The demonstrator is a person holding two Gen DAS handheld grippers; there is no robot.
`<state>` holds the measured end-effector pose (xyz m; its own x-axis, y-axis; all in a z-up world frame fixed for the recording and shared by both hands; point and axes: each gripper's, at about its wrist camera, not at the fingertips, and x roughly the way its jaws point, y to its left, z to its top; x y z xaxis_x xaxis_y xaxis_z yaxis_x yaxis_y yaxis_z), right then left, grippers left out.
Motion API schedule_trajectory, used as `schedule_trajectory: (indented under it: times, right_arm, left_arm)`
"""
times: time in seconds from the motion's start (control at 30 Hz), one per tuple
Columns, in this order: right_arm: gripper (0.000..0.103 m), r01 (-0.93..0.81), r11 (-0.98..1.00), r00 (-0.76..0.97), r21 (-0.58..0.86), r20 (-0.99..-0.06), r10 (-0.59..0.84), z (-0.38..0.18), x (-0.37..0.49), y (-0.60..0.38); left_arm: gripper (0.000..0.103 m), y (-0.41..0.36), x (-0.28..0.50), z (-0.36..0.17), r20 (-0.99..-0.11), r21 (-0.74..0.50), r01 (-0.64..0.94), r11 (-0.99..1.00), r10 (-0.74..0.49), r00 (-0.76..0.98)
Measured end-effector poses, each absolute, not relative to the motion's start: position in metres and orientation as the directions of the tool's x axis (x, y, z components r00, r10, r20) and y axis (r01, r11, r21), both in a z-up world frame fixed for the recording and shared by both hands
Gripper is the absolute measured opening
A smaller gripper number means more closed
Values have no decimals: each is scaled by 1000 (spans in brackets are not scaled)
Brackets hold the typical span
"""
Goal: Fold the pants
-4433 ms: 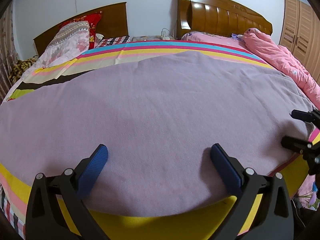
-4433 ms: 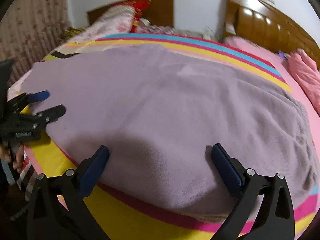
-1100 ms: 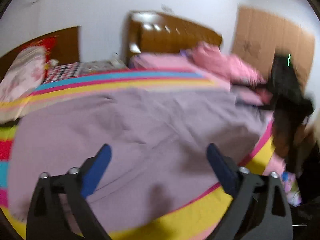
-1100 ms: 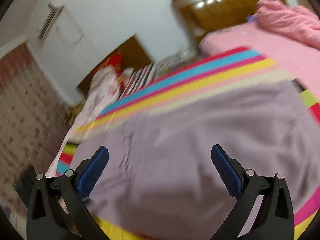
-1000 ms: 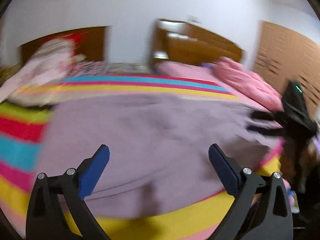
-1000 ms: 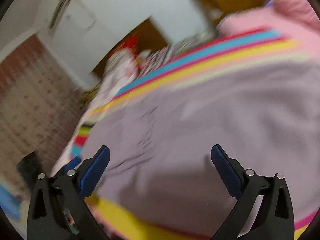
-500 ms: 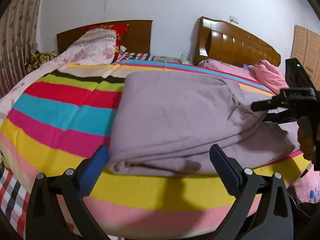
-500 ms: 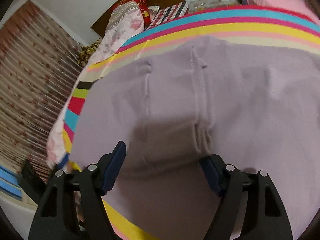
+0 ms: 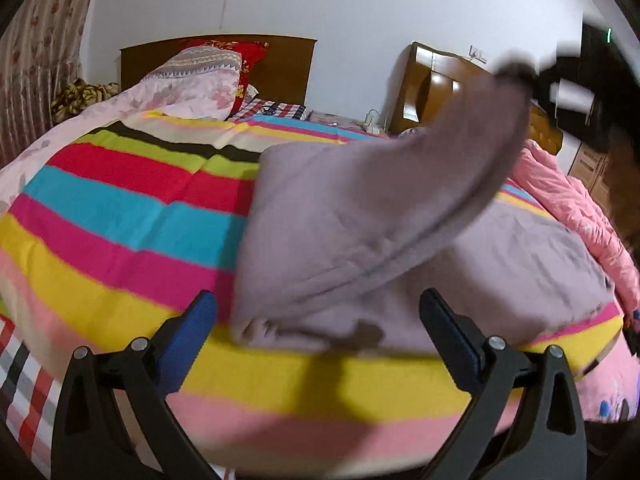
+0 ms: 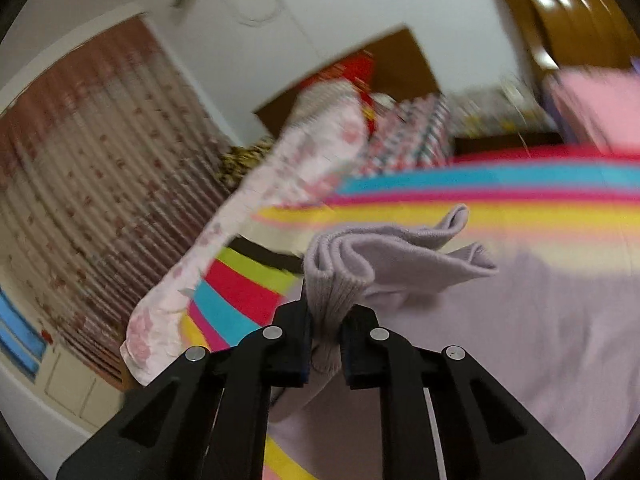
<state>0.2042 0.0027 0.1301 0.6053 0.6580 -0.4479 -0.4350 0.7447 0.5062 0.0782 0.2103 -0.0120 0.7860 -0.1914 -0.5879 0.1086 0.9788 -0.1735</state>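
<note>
Mauve pants [image 9: 360, 216] lie folded on the striped bedspread [image 9: 132, 208]. One end rises in a steep flap toward the upper right, where my right gripper [image 9: 516, 70] shows blurred at the cloth's tip. In the right wrist view my right gripper [image 10: 325, 330] is closing, its pads pinching the ribbed cuff of the pants [image 10: 332, 288], the rest of the garment [image 10: 520, 320] hanging below. My left gripper [image 9: 318, 326] is open, hovering just in front of the near folded edge with no cloth between its fingers [image 9: 192, 328].
A floral quilt [image 9: 180, 84] and red pillow lie at the left headboard. A pink duvet [image 9: 576, 204] is heaped on the right bed. Patterned curtains [image 10: 80, 216] hang at the left. The bed's near edge runs below my left gripper.
My right gripper has shut on the pants' cuff and lifted it high, raising a flap. The left gripper has barely shifted and stays open.
</note>
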Motion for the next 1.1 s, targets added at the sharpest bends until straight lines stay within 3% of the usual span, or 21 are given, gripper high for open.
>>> schedule_trajectory:
  times: [0.07,0.17,0.23,0.3,0.37,0.5,0.57,0.6,0.67,0.83,0.93,1.03,1.1]
  right_arm:
    - [14,-485,729,614,483,-406,677,162,205,18]
    - [14,-532,727,647,434,-346,680,201,191,20]
    - [14,-540,726,661,427,-320,679,208,180,9]
    - [14,-525,739,675,422,-322,664,192,168,-9]
    - [14,-474,760,692,444,-345,633,158,154,-32]
    - [14,-278,792,678,544,-473,563,47,130,-89]
    - [14,-182,774,570,606,-576,585,-19,129,-103]
    - [13,-166,759,551,630,-579,601,-39,126,-106]
    - [11,-233,820,602,522,-584,544,-33,115,-93]
    - [11,-250,815,604,523,-573,553,-28,119,-87]
    - [11,-238,799,599,552,-564,568,-35,117,-93]
    - [11,-234,797,595,557,-566,571,-35,120,-93]
    - [11,-237,791,598,564,-557,577,-31,119,-91]
  left_arm:
    - [101,213,92,-10,-598,-176,75,982,-167,784]
    - [101,234,106,-11,-639,-98,-67,993,-11,769]
    - [102,263,100,-16,-632,-226,-39,973,-115,766]
    - [102,281,93,-22,-615,-345,-10,939,-218,758]
    - [102,288,86,-27,-586,-390,-5,921,-244,773]
    - [102,305,81,-30,-532,-494,19,869,-319,784]
    - [102,302,84,-29,-545,-471,25,882,-314,778]
    - [102,298,84,-29,-554,-447,22,894,-296,778]
    - [102,294,82,-30,-557,-430,1,903,-266,786]
    - [102,291,81,-27,-585,-413,-67,908,-208,784]
    - [101,273,77,-25,-640,-274,-135,952,-75,765]
    - [101,255,72,-18,-608,-144,-119,982,7,794]
    - [101,264,71,-12,-584,-205,-122,971,-21,812]
